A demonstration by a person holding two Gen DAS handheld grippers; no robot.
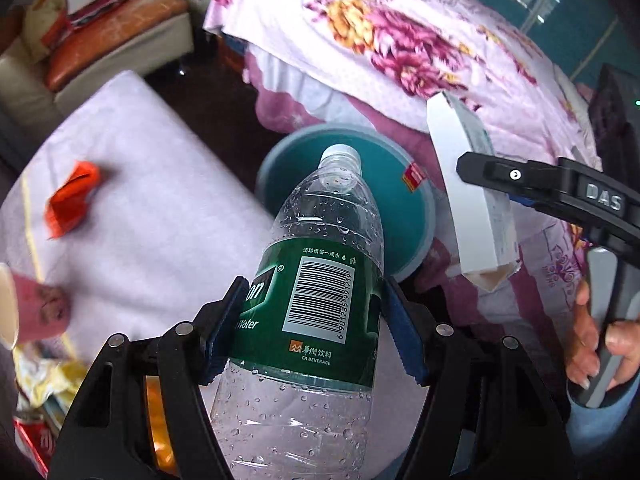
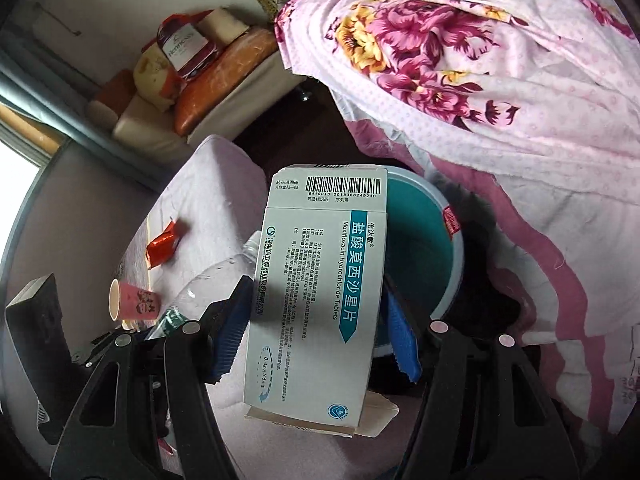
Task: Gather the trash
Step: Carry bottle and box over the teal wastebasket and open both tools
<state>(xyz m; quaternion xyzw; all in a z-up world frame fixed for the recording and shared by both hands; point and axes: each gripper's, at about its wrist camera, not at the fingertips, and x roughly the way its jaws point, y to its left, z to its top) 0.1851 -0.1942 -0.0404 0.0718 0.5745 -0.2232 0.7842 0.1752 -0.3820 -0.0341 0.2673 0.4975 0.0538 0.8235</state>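
The left gripper (image 1: 310, 312) clamps a clear, droplet-beaded bottle (image 1: 316, 280); the right gripper (image 2: 316, 320) pinches a flat cardboard box (image 2: 320, 300). Both hang over the round teal bin (image 1: 400, 216), tight between padded table (image 1: 140, 160) and floral quilt (image 1: 400, 40).

Your way to the teal bin (image 1: 404, 216) is tight: the floral quilt (image 1: 400, 32) crowds its far and right rim, and the worktop (image 1: 160, 184) sits against its left. On the worktop, the orange wrapper (image 1: 72, 196) and pink cup (image 2: 134, 304) block the left side, with bare cloth between them and the bin.
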